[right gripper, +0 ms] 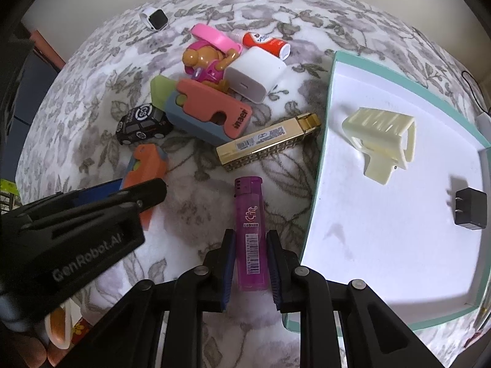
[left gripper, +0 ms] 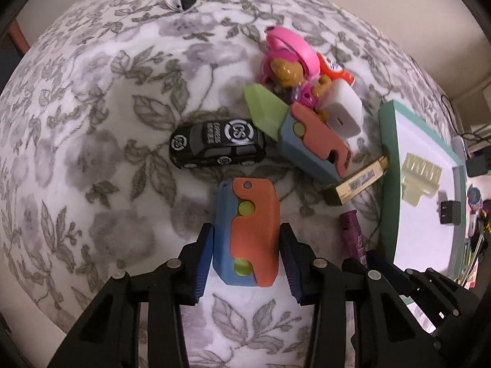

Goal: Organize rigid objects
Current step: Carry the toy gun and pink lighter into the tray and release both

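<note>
Two readable labels, "LADXUN" purple lighter [right gripper: 250,233], "GenRobot.AI" left gripper [right gripper: 141,199]

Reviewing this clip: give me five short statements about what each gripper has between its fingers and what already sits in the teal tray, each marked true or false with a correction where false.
1. The left gripper has the small orange and blue toy between its fingers. True.
2. The right gripper is around the gold lighter. False: the purple lighter lies between its fingers; the gold one lies apart on the blanket.
3. The cream hair clip lies inside the teal tray. True.
4. The black toy car is in the tray. False: it stands on the blanket, left of the larger orange and blue toy.
5. A black plug adapter is in the tray. True.
</note>
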Demonstrator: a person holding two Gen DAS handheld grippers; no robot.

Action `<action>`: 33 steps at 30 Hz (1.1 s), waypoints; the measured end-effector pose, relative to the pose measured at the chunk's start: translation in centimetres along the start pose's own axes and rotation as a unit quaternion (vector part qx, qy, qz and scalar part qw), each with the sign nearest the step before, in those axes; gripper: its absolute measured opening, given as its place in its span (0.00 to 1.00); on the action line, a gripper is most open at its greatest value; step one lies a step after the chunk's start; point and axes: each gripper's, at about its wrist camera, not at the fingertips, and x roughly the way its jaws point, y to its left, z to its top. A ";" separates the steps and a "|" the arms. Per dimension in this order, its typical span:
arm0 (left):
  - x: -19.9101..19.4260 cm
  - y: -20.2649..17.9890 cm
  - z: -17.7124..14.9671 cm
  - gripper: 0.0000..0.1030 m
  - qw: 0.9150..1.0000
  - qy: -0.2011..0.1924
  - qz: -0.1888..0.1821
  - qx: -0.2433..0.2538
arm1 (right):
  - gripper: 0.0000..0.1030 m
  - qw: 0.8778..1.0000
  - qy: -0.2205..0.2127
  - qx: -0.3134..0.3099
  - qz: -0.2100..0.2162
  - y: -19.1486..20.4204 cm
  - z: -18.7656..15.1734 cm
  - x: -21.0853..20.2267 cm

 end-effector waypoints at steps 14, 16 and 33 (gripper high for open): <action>-4.6 1.2 1.3 0.42 0.996 -0.089 -0.020 -0.017 | 0.15 0.997 -0.056 0.024 0.051 -1.6 0.2 -4.5; -5.2 1.2 1.2 0.42 0.995 -0.098 -0.021 -0.013 | 0.13 0.996 -0.060 0.027 0.054 -1.9 0.1 -5.0; -5.7 0.6 0.5 0.42 0.995 -0.097 -0.014 0.006 | 0.13 0.997 -0.058 0.016 0.041 -1.8 0.2 -4.2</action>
